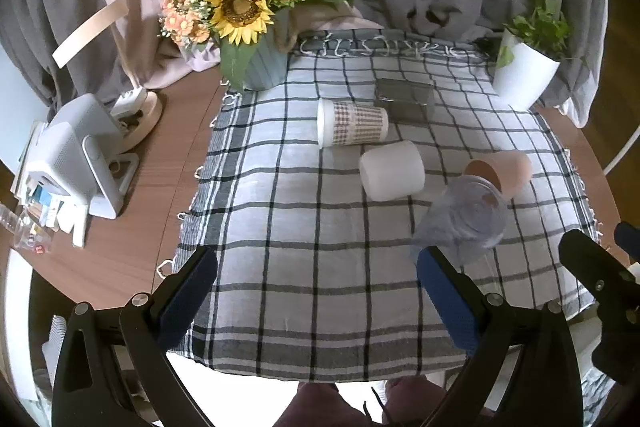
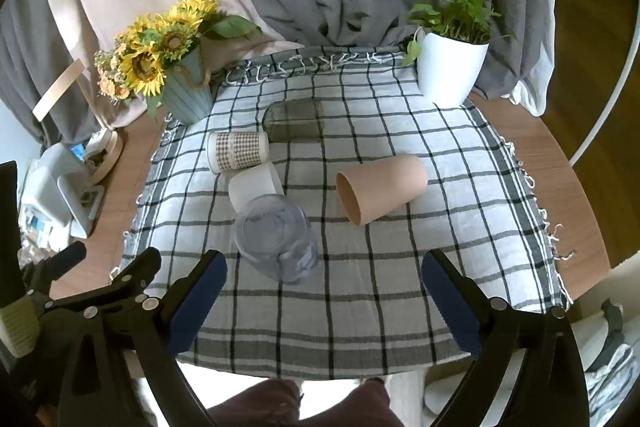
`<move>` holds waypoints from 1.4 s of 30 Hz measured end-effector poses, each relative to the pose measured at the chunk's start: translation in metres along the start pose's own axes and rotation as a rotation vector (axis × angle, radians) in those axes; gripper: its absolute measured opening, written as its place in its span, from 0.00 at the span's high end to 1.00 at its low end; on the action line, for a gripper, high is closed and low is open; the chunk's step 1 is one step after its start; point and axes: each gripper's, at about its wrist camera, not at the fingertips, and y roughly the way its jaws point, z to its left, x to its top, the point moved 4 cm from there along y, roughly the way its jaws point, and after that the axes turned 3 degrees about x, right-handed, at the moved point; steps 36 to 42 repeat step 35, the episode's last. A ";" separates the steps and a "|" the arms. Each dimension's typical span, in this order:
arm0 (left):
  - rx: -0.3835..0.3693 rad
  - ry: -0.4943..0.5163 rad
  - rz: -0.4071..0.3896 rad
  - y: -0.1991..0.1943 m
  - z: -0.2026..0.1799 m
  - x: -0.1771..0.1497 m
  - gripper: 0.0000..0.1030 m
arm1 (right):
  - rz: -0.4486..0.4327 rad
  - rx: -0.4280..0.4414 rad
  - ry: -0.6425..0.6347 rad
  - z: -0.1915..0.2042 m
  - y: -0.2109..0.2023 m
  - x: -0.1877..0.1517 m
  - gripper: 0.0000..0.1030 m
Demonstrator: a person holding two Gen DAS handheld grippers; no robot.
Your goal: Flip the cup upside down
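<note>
Several cups lie on their sides on a checked cloth (image 1: 304, 267) (image 2: 360, 307). A clear plastic cup (image 1: 466, 221) (image 2: 278, 241) lies nearest. A tan cup (image 1: 502, 171) (image 2: 382, 187) lies to its right, mouth facing me. A white cup (image 1: 392, 171) (image 2: 254, 187) and a plaid-patterned cup (image 1: 352, 123) (image 2: 238, 151) lie farther back. My left gripper (image 1: 316, 281) is open and empty above the cloth's near left. My right gripper (image 2: 324, 281) is open and empty, with the clear cup just beyond its left finger.
A dark clear box (image 1: 404, 99) (image 2: 294, 123) sits behind the cups. A sunflower pot (image 1: 256, 67) (image 2: 186, 95) stands back left, a white plant pot (image 1: 524, 75) (image 2: 448, 71) back right. A white device (image 1: 76, 163) and clutter are at the left on the round wooden table (image 1: 132, 227).
</note>
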 end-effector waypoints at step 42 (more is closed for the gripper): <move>0.016 -0.015 -0.026 -0.008 0.000 0.002 0.01 | -0.009 0.008 0.005 -0.001 -0.005 -0.003 0.04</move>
